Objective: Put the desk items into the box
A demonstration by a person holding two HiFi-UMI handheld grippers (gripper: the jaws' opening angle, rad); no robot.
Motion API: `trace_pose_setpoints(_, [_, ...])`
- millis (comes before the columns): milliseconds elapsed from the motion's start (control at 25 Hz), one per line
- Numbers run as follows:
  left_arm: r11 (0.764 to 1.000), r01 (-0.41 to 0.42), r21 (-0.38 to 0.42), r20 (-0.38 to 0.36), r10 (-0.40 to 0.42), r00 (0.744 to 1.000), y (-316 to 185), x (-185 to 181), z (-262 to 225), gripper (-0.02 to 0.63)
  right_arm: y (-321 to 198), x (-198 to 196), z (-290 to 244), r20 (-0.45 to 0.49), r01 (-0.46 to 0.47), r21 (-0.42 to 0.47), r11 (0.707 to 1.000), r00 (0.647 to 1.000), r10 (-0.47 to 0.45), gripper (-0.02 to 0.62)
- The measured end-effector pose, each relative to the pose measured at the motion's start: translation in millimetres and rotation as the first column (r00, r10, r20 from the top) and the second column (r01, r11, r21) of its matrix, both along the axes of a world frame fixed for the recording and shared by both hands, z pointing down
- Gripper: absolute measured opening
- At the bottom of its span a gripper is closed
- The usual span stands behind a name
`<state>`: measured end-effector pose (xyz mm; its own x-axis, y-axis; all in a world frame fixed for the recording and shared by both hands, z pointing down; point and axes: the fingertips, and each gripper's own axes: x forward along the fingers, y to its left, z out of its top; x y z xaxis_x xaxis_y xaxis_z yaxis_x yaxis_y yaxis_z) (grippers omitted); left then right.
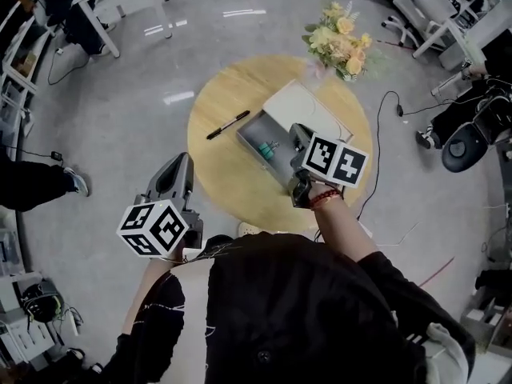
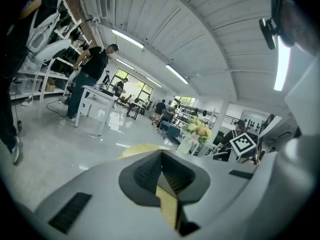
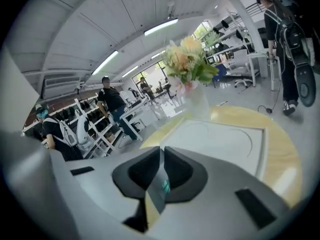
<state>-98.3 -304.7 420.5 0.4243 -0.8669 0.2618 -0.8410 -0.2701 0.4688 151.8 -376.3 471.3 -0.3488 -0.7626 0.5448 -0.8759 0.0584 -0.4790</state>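
An open grey box (image 1: 250, 139) sits mid-table on the round wooden table (image 1: 216, 174), its lid (image 1: 302, 109) lying behind it. A teal item (image 1: 268, 148) lies inside the box. A black pen (image 1: 228, 125) rests on the table left of the box. My right gripper (image 1: 298, 142) hovers over the box's right end. Its jaws (image 3: 162, 151) stand a narrow slit apart with nothing between them, and the teal item shows through the gap. My left gripper (image 1: 181, 166) hangs at the table's left edge, its jaws (image 2: 161, 156) closed together and empty.
A vase of yellow and peach flowers (image 1: 340, 38) stands at the table's far right edge, also seen in the right gripper view as flowers (image 3: 187, 59). A black cable (image 1: 384, 126) trails on the floor to the right. Desks, chairs and people surround the table.
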Motion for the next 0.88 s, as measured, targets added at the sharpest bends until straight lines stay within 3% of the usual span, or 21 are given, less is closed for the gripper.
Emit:
trace_pose_setpoints(240, [0.999, -0.025, 0.031, -0.014, 0.026, 1.000, 6, -5, -17, 0.009, 12, -10, -67, 0.017, -0.024, 0.177, 0.984, 1.000, 0.022, 0.006])
trace_pose_setpoints(520, [0.993, -0.086, 0.079, -0.003, 0.087, 0.996, 21, -6, -51, 0.009, 39, -27, -140, 0.034, -0.047, 0.377, 0.925, 0.999, 0.037, 0.005])
trace_pose_setpoints(680, [0.989, -0.101, 0.110, 0.019, 0.100, 0.995, 29, -13, -64, 0.009, 55, -37, -159, 0.018, -0.049, 0.430, 0.902, 0.999, 0.046, 0.005])
trace_pose_setpoints(880, [0.985, -0.119, 0.128, 0.026, 0.117, 0.993, 42, -16, -68, 0.009, 77, -42, -156, 0.003, -0.059, 0.426, 0.903, 0.998, 0.064, 0.005])
